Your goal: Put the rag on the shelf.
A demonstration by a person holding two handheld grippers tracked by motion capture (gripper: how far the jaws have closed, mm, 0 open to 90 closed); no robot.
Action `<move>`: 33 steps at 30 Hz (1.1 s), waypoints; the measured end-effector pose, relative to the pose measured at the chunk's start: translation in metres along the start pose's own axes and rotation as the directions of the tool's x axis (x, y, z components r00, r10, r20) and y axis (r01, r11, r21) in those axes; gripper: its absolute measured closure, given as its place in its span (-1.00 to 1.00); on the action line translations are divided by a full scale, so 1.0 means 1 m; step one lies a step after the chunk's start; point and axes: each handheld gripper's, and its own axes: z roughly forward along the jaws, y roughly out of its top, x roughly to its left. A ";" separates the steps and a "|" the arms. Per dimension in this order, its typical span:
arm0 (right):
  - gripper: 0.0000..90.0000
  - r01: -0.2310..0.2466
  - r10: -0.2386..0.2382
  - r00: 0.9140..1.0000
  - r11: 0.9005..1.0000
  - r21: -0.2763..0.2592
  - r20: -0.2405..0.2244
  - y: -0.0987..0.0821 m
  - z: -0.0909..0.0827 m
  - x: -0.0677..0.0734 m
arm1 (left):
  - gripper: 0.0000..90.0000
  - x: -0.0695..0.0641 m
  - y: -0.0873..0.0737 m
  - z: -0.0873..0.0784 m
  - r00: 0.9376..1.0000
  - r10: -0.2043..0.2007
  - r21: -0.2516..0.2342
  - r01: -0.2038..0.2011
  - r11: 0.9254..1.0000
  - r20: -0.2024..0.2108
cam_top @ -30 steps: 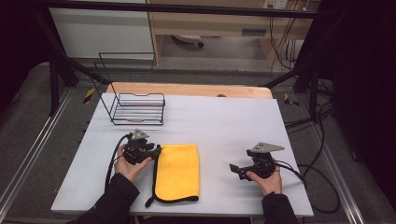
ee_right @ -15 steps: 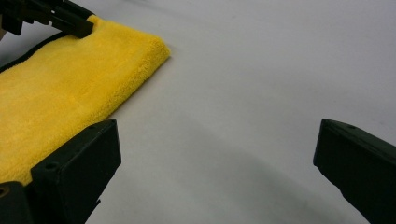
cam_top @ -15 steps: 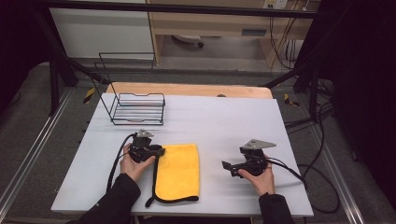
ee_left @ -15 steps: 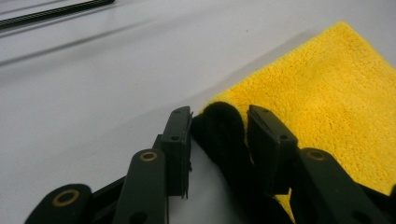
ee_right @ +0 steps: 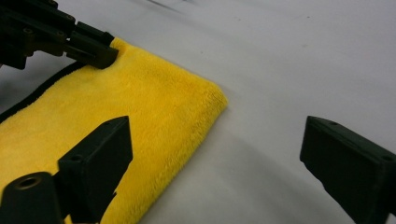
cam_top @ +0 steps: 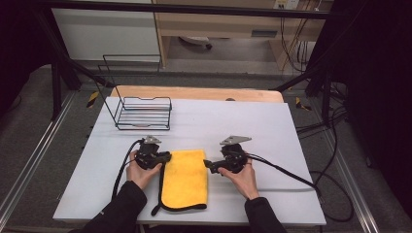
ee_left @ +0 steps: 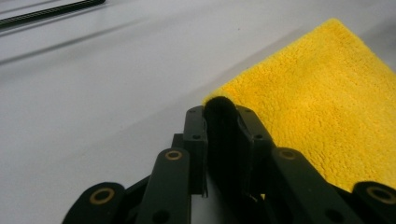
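A folded yellow cloth (cam_top: 184, 177) with a black hem lies on the white table (cam_top: 252, 121), near its front edge. My left gripper (cam_top: 167, 156) is at the cloth's far left corner. Its jaws have just been closing, and in the left gripper view the left gripper (ee_left: 222, 109) is shut on the black hem of the cloth (ee_left: 322, 107). My right gripper (cam_top: 206, 164) is at the cloth's far right corner, open, though its jaws have just closed a little. In the right gripper view the right gripper (ee_right: 215, 128) straddles the cloth's (ee_right: 140, 107) right edge without touching it, and the left gripper (ee_right: 100, 56) shows beyond.
A black wire basket (cam_top: 144, 114) stands at the table's back left. Cables trail from both grippers, the right one across the table toward its right edge. A wooden board lies along the table's far edge.
My right gripper has moved left across the table to the cloth's right corner. My left gripper has stayed at the left corner and its jaws have closed on the hem.
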 end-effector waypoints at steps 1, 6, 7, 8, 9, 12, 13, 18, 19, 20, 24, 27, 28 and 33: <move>-0.69 -0.014 0.014 1.000 1.000 0.002 0.000 0.002 0.005 0.001 | 0.70 0.000 0.000 0.000 1.000 0.002 0.002 -0.002 1.000 0.001; -0.33 -0.036 0.036 0.999 0.999 0.025 -0.010 0.008 0.026 0.002 | 0.69 0.001 0.000 0.000 1.000 0.006 0.004 -0.006 1.000 0.005; -0.26 -0.037 0.038 0.999 0.999 0.029 -0.005 0.009 0.030 0.002 | 0.69 0.000 0.000 0.000 1.000 0.008 0.003 -0.008 1.000 0.003; -0.16 -0.032 0.032 0.999 0.999 0.031 -0.001 0.009 0.033 0.001 | 0.68 0.000 0.000 0.001 1.000 0.016 0.004 -0.016 1.000 0.001; -0.12 -0.035 0.035 0.999 0.999 0.037 0.003 0.008 0.036 0.001 | 0.67 0.000 0.000 0.001 1.000 0.023 0.005 -0.023 1.000 -0.001; 0.04 -0.047 0.047 0.999 0.997 0.056 0.000 0.007 0.043 -0.001 | 0.66 0.000 0.000 0.001 1.000 0.026 0.004 -0.026 1.000 0.001; 0.09 -0.050 0.050 0.999 0.997 0.064 -0.003 0.007 0.044 -0.001 | 0.66 0.000 0.000 0.001 1.000 0.028 0.003 -0.028 1.000 0.001; 0.34 -0.076 0.079 0.996 0.994 0.083 -0.035 0.006 0.044 -0.001 | 0.65 0.000 -0.001 0.001 0.999 0.042 0.000 -0.042 0.999 0.000; 0.37 -0.081 0.084 0.996 0.993 0.085 -0.036 0.006 0.045 0.000 | 0.65 0.000 -0.001 0.001 0.999 0.041 0.000 -0.041 0.999 0.000; 0.42 -0.087 0.091 0.995 0.992 0.088 -0.039 0.006 0.045 0.000 | 0.65 0.000 0.000 0.001 0.999 0.039 0.001 -0.039 0.999 0.002; 0.61 -0.113 0.119 0.991 0.988 0.105 -0.054 0.007 0.046 0.001 | 0.67 0.001 0.000 0.001 1.000 0.022 0.002 -0.022 1.000 0.007; 0.74 -0.108 0.115 0.992 0.987 0.123 -0.056 0.010 0.046 0.003 | 0.71 0.003 0.000 0.000 1.000 0.006 -0.001 -0.006 1.000 0.022; 0.78 -0.111 0.119 0.991 0.986 0.126 -0.058 0.011 0.045 0.003 | 0.72 0.004 0.000 0.000 1.000 -0.001 0.000 0.001 1.000 0.028; 0.82 -0.111 0.119 0.991 0.987 0.117 -0.064 0.012 0.042 0.003 | 0.77 0.005 0.000 -0.003 0.999 -0.010 -0.027 0.011 1.000 0.047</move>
